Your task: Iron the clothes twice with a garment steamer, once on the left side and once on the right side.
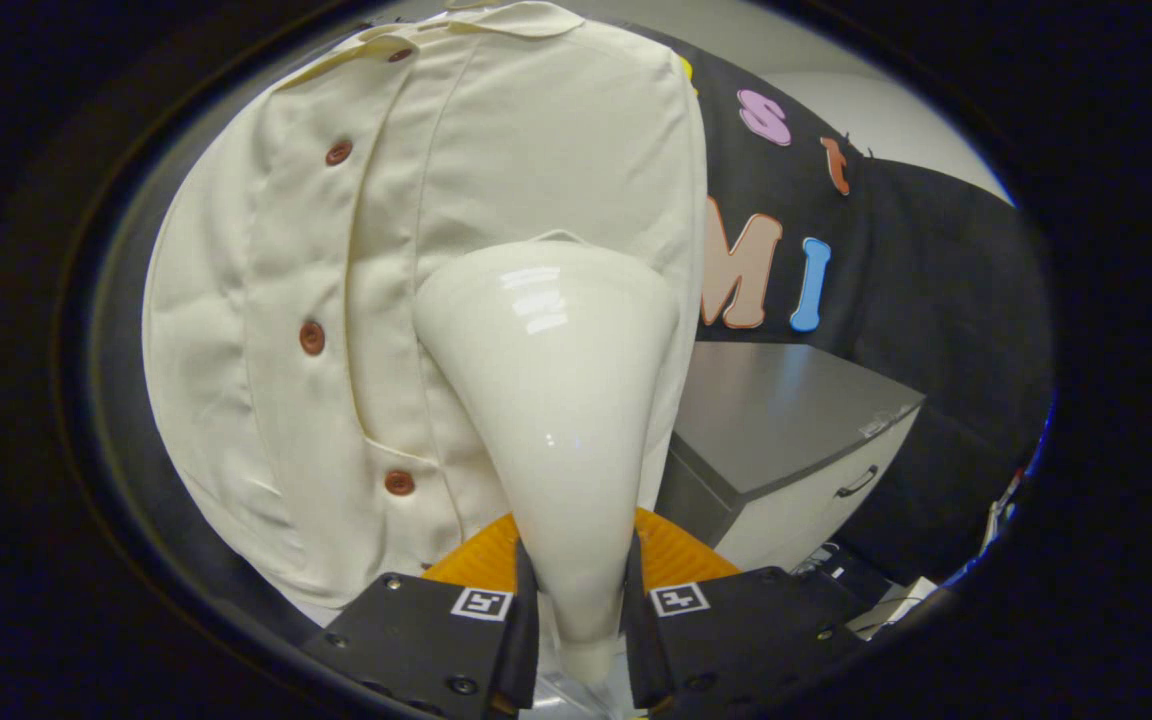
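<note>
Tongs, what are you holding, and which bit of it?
The tongs hold the white steamer by its thin lower neck, one finger pressing on each side. Its wide head is up against the cream shirt.

The gripper (577,610) points toward 12 o'clock, its two fingers (521,625) closed in, one at 9 and one at 3 o'clock, pressing what sits between them.

Gripper (578,610) clamped on steamer (551,400), its head right up against shirt (356,300): no gap ahead. Open room to its right, above cabinet (786,420).
</note>
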